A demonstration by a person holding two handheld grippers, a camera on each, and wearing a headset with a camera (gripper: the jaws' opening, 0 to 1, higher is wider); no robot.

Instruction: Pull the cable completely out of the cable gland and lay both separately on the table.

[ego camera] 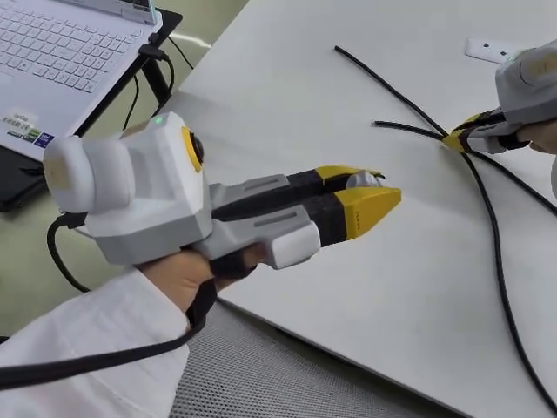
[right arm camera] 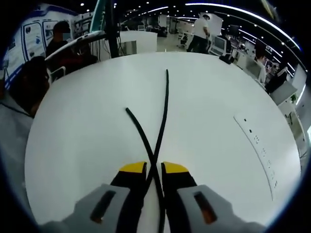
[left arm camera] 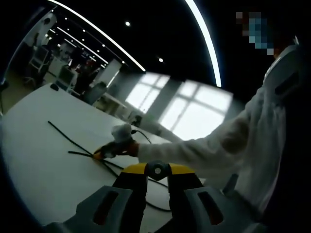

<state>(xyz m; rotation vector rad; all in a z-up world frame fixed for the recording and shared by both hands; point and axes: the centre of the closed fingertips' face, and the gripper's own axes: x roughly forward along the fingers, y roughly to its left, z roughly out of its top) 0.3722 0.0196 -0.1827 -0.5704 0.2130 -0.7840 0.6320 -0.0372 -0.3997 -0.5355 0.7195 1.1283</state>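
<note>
At centre frame in the head view, the left gripper (ego camera: 379, 188) is pinching a small grey round piece, apparently the cable gland (ego camera: 363, 181), above the near edge of the white table (ego camera: 305, 104). At upper right the right gripper (ego camera: 454, 139) is pressing together on the black cable (ego camera: 497, 252) where two strands are crossing. The cable is lying well apart from the gland, to the right of the left tongs, its long axis running from upper left to lower right. Across the left gripper view, the gland is sitting between the yellow tips at bottom centre. Along the right gripper view, the strands are running from the jaws toward the frame's top, fanning apart. The pull-out looks done, with both pieces waiting to be laid down
</note>
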